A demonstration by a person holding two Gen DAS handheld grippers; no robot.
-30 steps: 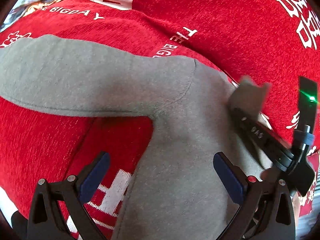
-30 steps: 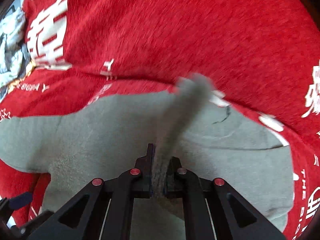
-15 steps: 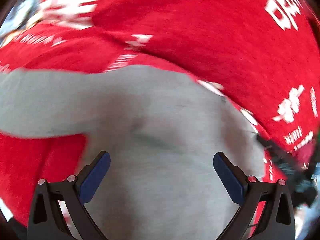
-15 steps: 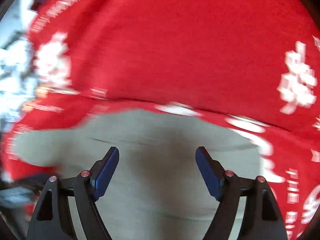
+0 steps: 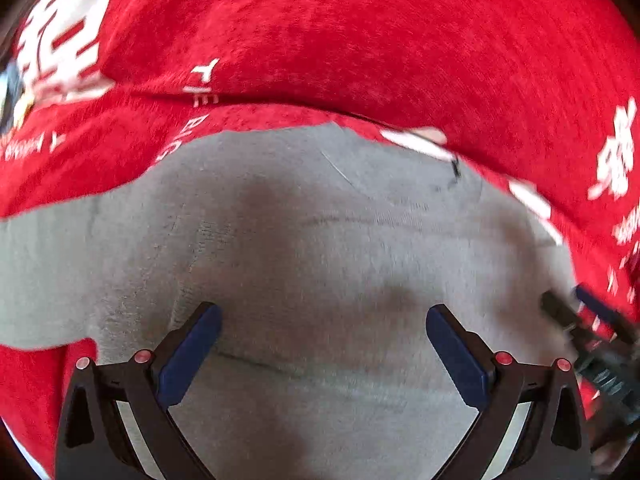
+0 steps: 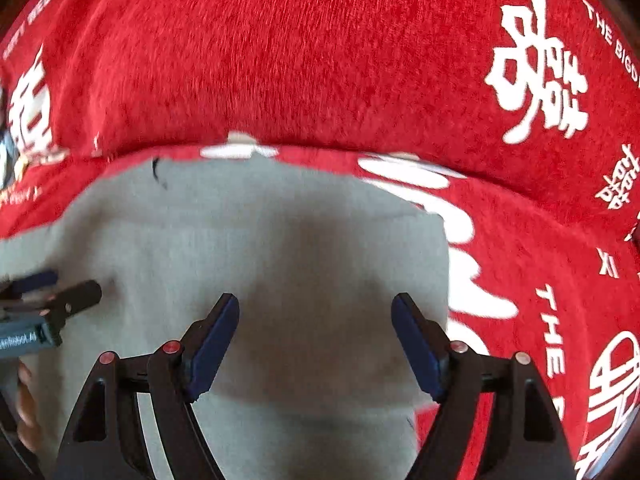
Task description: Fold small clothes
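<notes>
Right gripper (image 6: 316, 344) has released the sleeve, both grippers' jaws spread wide, one grey garment (image 6: 280, 260), left gripper (image 5: 324, 352).

Bright, motion-blurred fisheye views, edges bowed, soft shadows mid-frame.

A small grey garment (image 5: 320, 240) of soft knit fabric lay spread flat on a red blanket printed with white lettering. Its body filled the middle of both views, with one sleeve reaching out toward the left in the left wrist view. A faint crease crossed the cloth. In the right wrist view its right edge (image 6: 442, 264) ran fairly straight. Motion blur hid finer detail.
</notes>
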